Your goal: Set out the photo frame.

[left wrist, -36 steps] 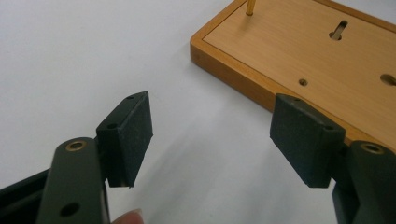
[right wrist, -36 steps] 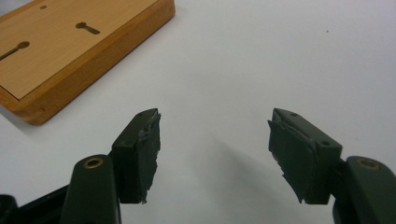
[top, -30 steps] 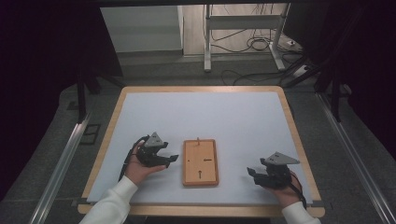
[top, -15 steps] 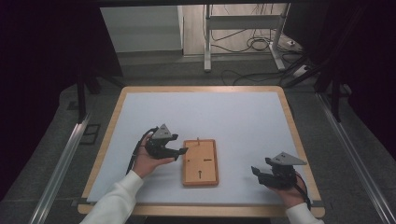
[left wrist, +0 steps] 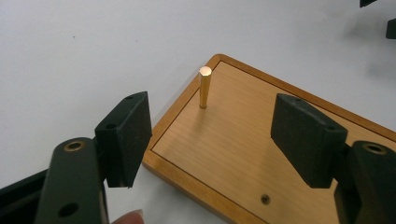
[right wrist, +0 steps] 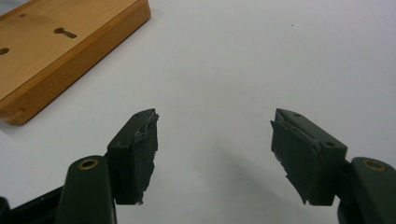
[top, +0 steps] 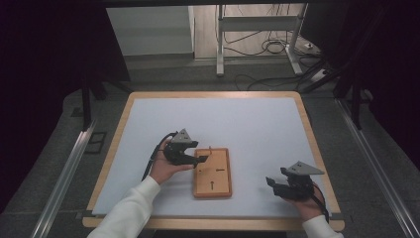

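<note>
A flat wooden board [top: 213, 172] lies on the white mat near the front middle of the table. A short brass peg [left wrist: 204, 87] stands upright near one corner of the board [left wrist: 243, 149]; the same peg [top: 211, 148] sits at the board's far left corner in the high view. My left gripper [top: 200, 159] hovers over the board's left edge, open, its jaws wide apart and empty, the peg ahead of them. My right gripper [top: 271, 184] rests low near the front right, open and empty, with the board's edge [right wrist: 70, 51] off to its left.
The board carries a keyhole slot [top: 212, 185] and small holes [left wrist: 265, 199]. The white mat [top: 237, 124] is bordered by the wooden table rim [top: 119, 139]. Beyond the table's far edge stand metal frame legs [top: 219, 39] and floor cables [top: 270, 47].
My left gripper has moved right and a little away from me, from beside the board to over its left edge. My right gripper has slid slightly toward the front right.
</note>
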`<state>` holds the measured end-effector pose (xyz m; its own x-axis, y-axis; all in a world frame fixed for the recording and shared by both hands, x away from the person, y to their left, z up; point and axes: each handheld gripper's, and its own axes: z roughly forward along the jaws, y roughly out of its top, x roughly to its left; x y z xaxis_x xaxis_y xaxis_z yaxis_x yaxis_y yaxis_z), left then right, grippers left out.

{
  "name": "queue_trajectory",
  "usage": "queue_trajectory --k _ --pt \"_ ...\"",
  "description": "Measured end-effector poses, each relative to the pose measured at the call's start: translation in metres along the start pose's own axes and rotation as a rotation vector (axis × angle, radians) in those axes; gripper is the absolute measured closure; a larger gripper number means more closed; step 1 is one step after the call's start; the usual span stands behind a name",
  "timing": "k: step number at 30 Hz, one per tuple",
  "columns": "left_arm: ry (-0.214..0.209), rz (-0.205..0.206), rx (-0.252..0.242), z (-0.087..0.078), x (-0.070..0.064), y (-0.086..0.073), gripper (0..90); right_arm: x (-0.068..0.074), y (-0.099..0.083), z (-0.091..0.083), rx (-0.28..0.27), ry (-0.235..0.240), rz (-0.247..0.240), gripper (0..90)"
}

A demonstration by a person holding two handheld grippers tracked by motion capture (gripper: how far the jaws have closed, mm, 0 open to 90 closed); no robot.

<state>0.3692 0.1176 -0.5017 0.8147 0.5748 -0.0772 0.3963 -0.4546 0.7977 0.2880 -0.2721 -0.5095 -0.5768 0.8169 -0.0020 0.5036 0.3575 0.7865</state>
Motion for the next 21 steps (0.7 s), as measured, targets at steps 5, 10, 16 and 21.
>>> queue_trajectory --k 5,10,16,21 --pt "0.006 0.005 0.023 0.009 -0.001 0.001 33.0 0.002 0.001 0.003 0.005 0.006 -0.008 31.3" --pt "-0.01 0.003 0.032 0.021 0.0 0.002 38.4 0.004 0.0 0.004 0.009 0.008 -0.02 31.1" --pt "-0.024 0.003 0.031 0.033 0.002 0.005 48.1 0.003 0.0 0.005 0.015 0.009 -0.021 31.1" --pt "-0.028 0.011 0.033 0.038 0.003 0.007 56.3 0.004 0.0 0.005 0.014 0.008 -0.024 31.1"
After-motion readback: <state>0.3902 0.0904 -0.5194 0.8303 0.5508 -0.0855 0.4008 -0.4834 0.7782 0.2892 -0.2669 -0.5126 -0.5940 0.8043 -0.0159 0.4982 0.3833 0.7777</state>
